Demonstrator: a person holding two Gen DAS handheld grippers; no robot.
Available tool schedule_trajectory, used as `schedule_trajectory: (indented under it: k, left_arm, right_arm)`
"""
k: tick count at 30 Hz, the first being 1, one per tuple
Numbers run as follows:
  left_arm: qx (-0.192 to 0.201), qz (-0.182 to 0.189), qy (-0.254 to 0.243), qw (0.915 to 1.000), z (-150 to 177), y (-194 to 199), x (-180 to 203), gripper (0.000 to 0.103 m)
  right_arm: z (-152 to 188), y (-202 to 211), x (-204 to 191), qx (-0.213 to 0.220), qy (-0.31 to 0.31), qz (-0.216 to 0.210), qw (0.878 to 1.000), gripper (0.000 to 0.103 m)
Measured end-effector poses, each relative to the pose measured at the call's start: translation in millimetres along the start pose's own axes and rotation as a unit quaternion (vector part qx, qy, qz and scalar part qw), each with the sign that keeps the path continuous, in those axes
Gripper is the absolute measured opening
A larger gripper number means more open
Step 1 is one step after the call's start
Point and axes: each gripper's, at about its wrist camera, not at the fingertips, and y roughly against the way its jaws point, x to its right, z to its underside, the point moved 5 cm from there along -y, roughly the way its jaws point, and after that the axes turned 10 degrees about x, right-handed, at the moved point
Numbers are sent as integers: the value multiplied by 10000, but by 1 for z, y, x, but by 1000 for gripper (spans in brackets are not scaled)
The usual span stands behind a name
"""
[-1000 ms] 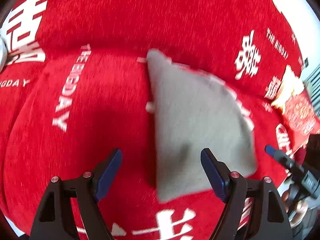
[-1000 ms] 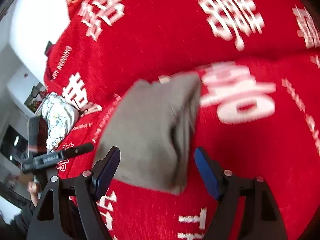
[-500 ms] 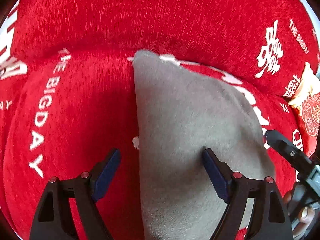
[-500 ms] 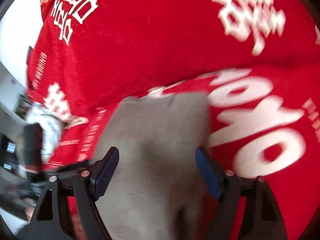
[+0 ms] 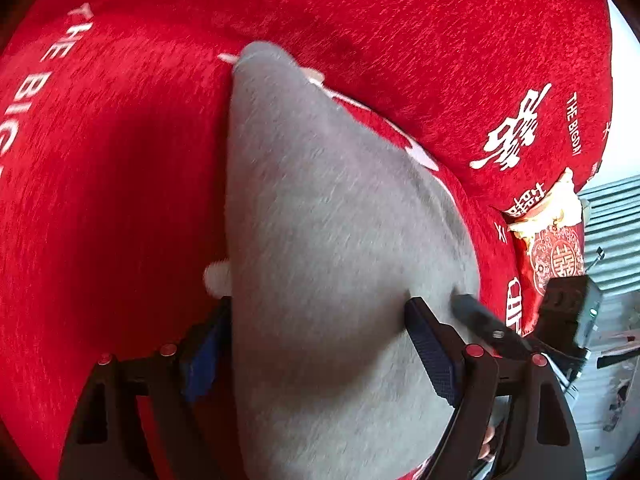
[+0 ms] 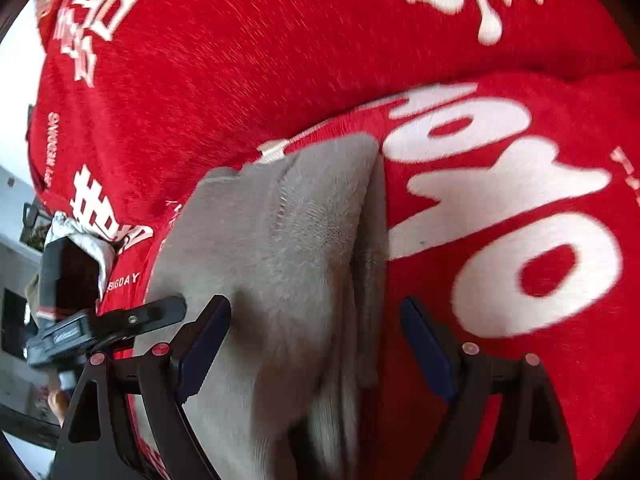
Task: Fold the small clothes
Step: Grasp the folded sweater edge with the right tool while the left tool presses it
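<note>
I am holding my left gripper (image 5: 320,340) spread wide over the folded grey cloth (image 5: 332,248) on the red blanket (image 5: 112,152). My right gripper (image 6: 316,340) is gaping too, straddling its folded edge, gripping nothing.

The grey cloth (image 5: 328,248) runs off the bottom of the left wrist frame, its near edge unseen, and it covers most of one blue finger pad (image 5: 202,356) at lower left. In the right wrist frame the cloth's (image 6: 272,264) lower part is cut off too. White lettering (image 6: 500,208) at right is blurred, unreadable.
</note>
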Motion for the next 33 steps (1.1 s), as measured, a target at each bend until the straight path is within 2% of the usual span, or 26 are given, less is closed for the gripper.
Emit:
schedule_trajectory:
  k: [2, 3, 5, 6, 12, 14, 17, 20, 21, 23, 26, 28, 29, 30, 31, 32, 33]
  left_arm:
    - [-31, -17, -11, 10000, -4, -6, 3, 85]
    - [-44, -44, -45, 10000, -7, -10, 4, 85]
    - [-73, -149, -209, 9996, -12, -17, 10, 85]
    - [-78, -202, -277, 9994, -13, -19, 12, 85]
    - [-69, -354, -405, 9985, -19, -24, 14, 83]
    - [-40, -443, -503, 9977, -20, -25, 16, 74]
    - [-27, -473, -617, 9970, -20, -24, 18, 72]
    - [-105, -377, -501, 9980, -20, -22, 12, 75]
    - [-104, -326, -418, 9985, -20, -20, 9, 76]
    - [-82, -185, -407, 9990, -18, -18, 6, 76]
    - [-39, -36, -460, 9989, -15, -15, 4, 77]
    - [-29, 12, -373, 9993, -16, -16, 3, 77]
    - [-20, -11, -364, 9993, -17, -16, 4, 75]
    - [1, -77, -411, 9991, -18, -17, 6, 70]
    - [8, -230, -569, 9981, -18, -17, 11, 65]
    - [35, -279, -646, 9975, -19, -16, 14, 55]
    - [77, -306, -729, 9968, -20, -13, 18, 52]
  right_arm:
    - [-1, -8, -1, 76, -149, -181, 9997, 86]
    - [-2, -14, -4, 49, -115, -298, 9995, 77]
    - [-1, -20, -8, -70, -36, -321, 9995, 70]
    - [-2, -22, -10, -85, 3, -318, 9995, 62]
    - [-8, -28, -7, -104, -275, -405, 9987, 50]
    - [-8, -28, -10, -74, -297, -412, 9987, 46]
    - [-6, -29, -13, -30, -254, -328, 9991, 45]
    - [-6, -29, -11, -62, -320, -239, 9992, 57]
    - [-6, -29, -11, -76, -359, -283, 9989, 63]
    - [-3, -27, -11, -140, -356, -452, 9982, 70]
    - [3, -24, -10, -91, -214, -560, 9982, 71]
    - [4, -23, -6, -18, -362, -680, 9970, 71]
    - [4, -24, -4, 19, -462, -704, 9964, 66]
    - [4, -26, -5, 19, -417, -644, 9970, 51]
    - [4, -28, -8, -49, -332, -572, 9978, 50]
    - [2, -27, -11, -47, -302, -530, 9981, 46]
    - [1, -26, -14, -54, -261, -512, 9983, 45]
